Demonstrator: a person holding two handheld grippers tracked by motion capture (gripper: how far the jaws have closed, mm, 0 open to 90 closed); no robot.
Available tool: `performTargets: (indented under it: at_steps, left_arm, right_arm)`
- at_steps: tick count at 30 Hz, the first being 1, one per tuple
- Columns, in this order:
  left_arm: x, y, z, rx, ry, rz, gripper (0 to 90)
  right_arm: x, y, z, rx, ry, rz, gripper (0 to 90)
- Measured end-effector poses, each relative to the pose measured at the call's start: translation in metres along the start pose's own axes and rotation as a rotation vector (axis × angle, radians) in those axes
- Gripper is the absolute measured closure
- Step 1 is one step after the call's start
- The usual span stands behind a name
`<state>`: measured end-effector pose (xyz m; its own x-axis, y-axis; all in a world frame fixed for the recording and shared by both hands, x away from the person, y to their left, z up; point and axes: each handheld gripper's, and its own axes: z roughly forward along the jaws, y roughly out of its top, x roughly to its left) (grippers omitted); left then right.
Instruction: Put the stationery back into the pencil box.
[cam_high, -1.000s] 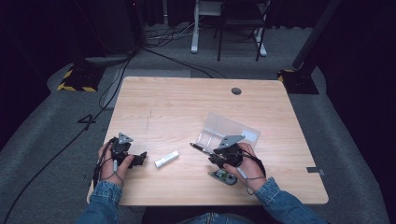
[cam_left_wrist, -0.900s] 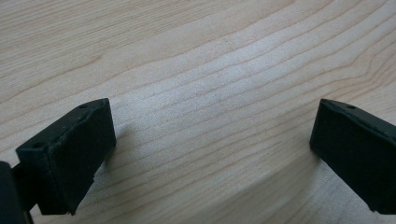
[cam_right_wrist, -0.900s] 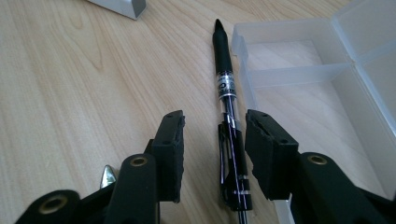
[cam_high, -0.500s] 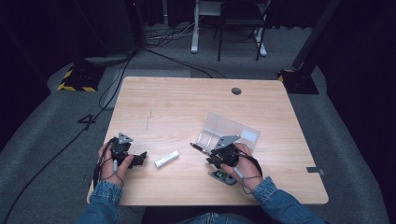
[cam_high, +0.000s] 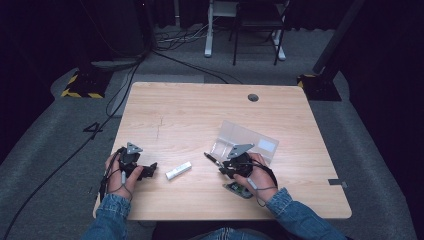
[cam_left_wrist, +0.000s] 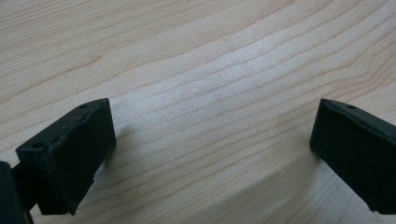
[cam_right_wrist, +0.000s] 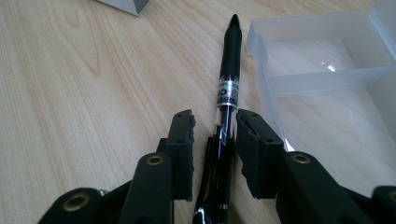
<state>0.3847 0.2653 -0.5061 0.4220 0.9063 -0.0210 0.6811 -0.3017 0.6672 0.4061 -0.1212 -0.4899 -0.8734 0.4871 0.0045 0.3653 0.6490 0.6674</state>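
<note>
A black pen (cam_right_wrist: 229, 70) with a clear barrel lies on the wooden table (cam_high: 200, 110), tip pointing away, beside a clear plastic box (cam_right_wrist: 327, 60). My right gripper (cam_right_wrist: 215, 126) straddles the pen's barrel. Its jaws have just been closing: the right pad is at the barrel and a narrow gap remains on the left side. In the high view the right gripper (cam_high: 222, 167) sits by the pen (cam_high: 210, 157) at the box's near corner (cam_high: 245, 137). My left gripper (cam_high: 150, 169) rests at the table's front left, open wide over bare wood (cam_left_wrist: 210, 140).
A small white stick-shaped object (cam_high: 178, 170) lies between the two hands. A small dark and green item (cam_high: 239, 190) sits near the front edge by the right hand. A round cable hole (cam_high: 253, 97) is at the far side.
The right hand has shifted only slightly by the pen. The left hand, the white object and the box have kept still.
</note>
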Motion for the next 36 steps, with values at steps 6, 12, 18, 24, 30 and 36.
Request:
performTargets:
  at_steps: [6, 12, 18, 24, 30, 36]
  left_arm:
    - [0.0000, 0.0000, 0.0000, 0.000, 0.000, 0.000, 0.5]
    - [0.0000, 0.0000, 0.0000, 0.000, 0.000, -0.001, 0.4]
    - [0.0000, 0.0000, 0.0000, 0.000, 0.000, 0.000, 0.5]
    - [0.0000, 0.0000, 0.0000, 0.000, 0.000, 0.000, 0.5]
    - [0.0000, 0.0000, 0.0000, 0.000, 0.000, 0.000, 0.5]
    - [0.0000, 0.0000, 0.0000, 0.000, 0.000, 0.000, 0.4]
  right_arm:
    - [0.0007, 0.0038, 0.0038, -0.005, -0.007, 0.003, 68.8]
    - [0.0014, 0.0066, 0.0068, -0.012, -0.021, 0.013, 76.7]
    - [0.0020, 0.0076, 0.0071, -0.008, -0.029, 0.017, 77.5]
    - [0.0008, 0.0069, 0.0059, -0.006, -0.036, 0.016, 79.4]
    - [0.0015, 0.0070, 0.0059, -0.006, -0.028, 0.000, 79.8]
    - [0.0025, 0.0091, 0.0020, -0.020, -0.032, -0.012, 79.9]
